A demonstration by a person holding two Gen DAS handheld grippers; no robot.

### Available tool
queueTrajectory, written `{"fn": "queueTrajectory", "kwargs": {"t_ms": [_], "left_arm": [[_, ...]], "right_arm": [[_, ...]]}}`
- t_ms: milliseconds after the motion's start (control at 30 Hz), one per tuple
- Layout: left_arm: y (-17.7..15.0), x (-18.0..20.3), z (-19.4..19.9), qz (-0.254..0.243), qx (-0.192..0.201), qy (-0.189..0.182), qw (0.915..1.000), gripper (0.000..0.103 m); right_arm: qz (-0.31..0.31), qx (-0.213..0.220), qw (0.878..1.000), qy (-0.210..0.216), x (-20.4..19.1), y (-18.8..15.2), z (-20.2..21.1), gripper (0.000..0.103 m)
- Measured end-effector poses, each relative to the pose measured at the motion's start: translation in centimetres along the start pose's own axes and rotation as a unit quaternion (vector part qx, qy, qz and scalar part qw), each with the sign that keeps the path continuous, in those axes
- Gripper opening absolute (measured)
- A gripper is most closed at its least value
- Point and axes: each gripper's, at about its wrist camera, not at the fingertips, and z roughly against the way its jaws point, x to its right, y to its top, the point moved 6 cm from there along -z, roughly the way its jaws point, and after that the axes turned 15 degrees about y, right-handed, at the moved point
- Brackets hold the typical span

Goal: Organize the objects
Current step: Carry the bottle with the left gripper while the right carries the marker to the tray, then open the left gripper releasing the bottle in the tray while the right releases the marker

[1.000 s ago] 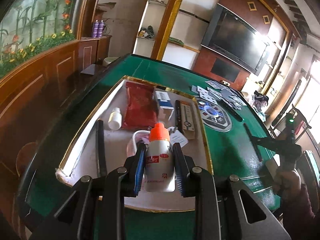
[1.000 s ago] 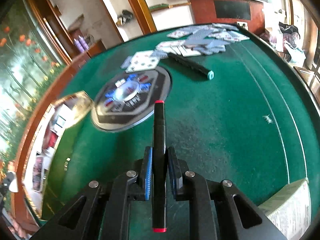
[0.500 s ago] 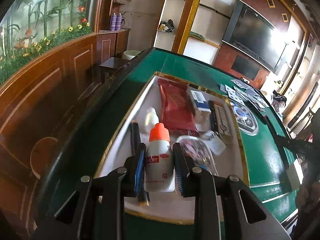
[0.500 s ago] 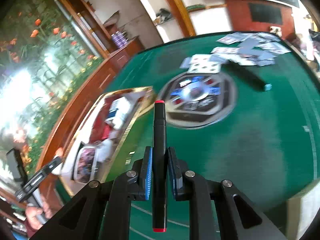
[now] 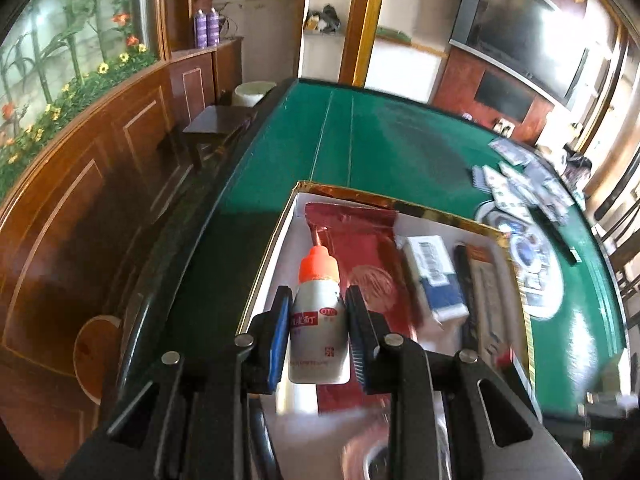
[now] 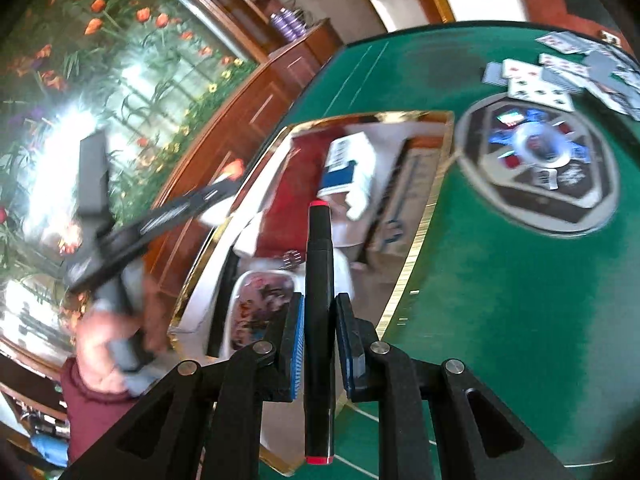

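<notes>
My left gripper (image 5: 319,322) is shut on a small white bottle with an orange cap (image 5: 319,316), held over the near left part of a gold-rimmed white box (image 5: 400,202). The box holds a red foil pouch (image 5: 360,256), a blue-and-white carton (image 5: 434,276) and a long dark item (image 5: 486,292). My right gripper (image 6: 319,322) is shut on a black marker with red ends (image 6: 319,280), held over the near edge of the same box (image 6: 416,240). The left gripper (image 6: 188,204) shows blurred at left in the right wrist view.
The box sits on a green felt card table (image 5: 380,140). Playing cards (image 6: 560,76) and a round black-and-grey centre device (image 6: 540,160) lie to the right. A wood-panelled wall (image 5: 100,184) and a small stool (image 5: 216,120) stand left of the table.
The left gripper has moved forward along the box's left side with the bottle. The right gripper has swung left with the marker and is now over the box's near edge.
</notes>
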Motion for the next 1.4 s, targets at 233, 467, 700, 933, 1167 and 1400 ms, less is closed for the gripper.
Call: {"fn": "queueTrajectory", "kwargs": {"t_ms": [233, 467, 700, 933, 1167, 1400], "left_arm": [[0.7, 0.5, -4.0, -0.012, -0.038, 0.025, 0.9989, 0.026], [0.9, 0.6, -4.6, -0.015, -0.044, 0.024, 0.9986, 0.026], [0.9, 0.6, -4.8, 0.003, -0.048, 0.004, 0.9988, 0.032], [0.8, 0.3, -1.7, 0.029, -0.025, -0.029, 0.9989, 0.069], [-0.4, -0.8, 3.1, 0.043, 0.024, -0.026, 0.9985, 0.084], [-3.1, -3.1, 7.4, 0.066, 0.060, -0.027, 0.9956, 0.088]], "right_arm": [[0.001, -0.023, 1.000, -0.009, 0.2, -0.2, -2.7, 0.017], [-0.003, -0.022, 1.000, -0.018, 0.9, 0.1, -2.9, 0.017], [-0.004, -0.018, 0.999, -0.038, 1.6, 0.1, -2.5, 0.017], [0.002, -0.017, 0.998, -0.060, 1.8, -0.1, -2.2, 0.018], [0.009, -0.017, 0.998, -0.062, 1.7, -0.7, -1.8, 0.019], [0.023, -0.011, 0.998, -0.060, 1.0, -1.4, -0.9, 0.026]]}}
